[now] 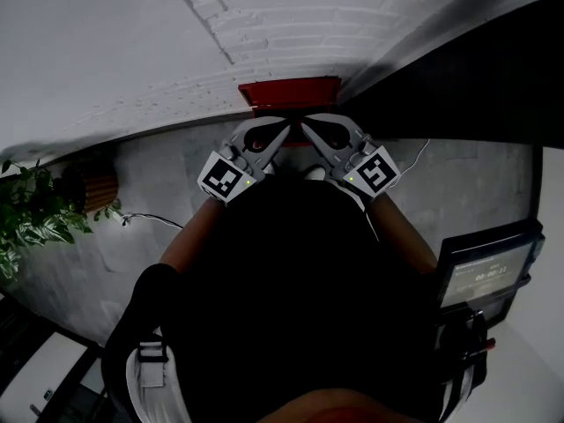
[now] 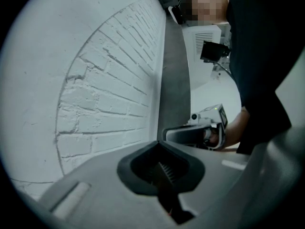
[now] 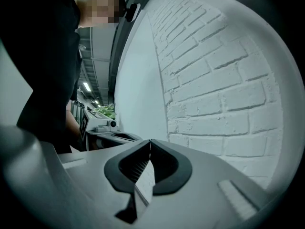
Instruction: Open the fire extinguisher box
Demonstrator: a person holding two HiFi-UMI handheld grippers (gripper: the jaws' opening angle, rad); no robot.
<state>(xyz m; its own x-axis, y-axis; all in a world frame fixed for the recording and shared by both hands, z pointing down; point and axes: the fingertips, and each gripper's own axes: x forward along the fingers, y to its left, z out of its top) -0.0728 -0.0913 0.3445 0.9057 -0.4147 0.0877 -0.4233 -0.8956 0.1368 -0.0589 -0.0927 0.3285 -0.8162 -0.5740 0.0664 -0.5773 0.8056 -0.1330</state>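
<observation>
The red fire extinguisher box (image 1: 289, 92) stands against the foot of the white brick wall (image 1: 291, 25), seen from above. My two grippers sit side by side just in front of it, tips pointing toward each other. The left gripper (image 1: 283, 129) has its jaws together with nothing between them, as its own view (image 2: 158, 144) shows. The right gripper (image 1: 305, 124) is also shut and empty in its own view (image 3: 149, 142), with brick wall showing through the gap behind the pads. Whether either tip touches the box I cannot tell. Each gripper view shows the other gripper (image 2: 205, 130) (image 3: 102, 127) close by.
A grey floor (image 1: 150, 183) runs along the wall. A potted plant (image 1: 35, 210) stands at the left. A dark panel (image 1: 476, 69) fills the upper right, and a device with a small screen (image 1: 485, 271) sits at the right. The person's dark torso covers the lower middle.
</observation>
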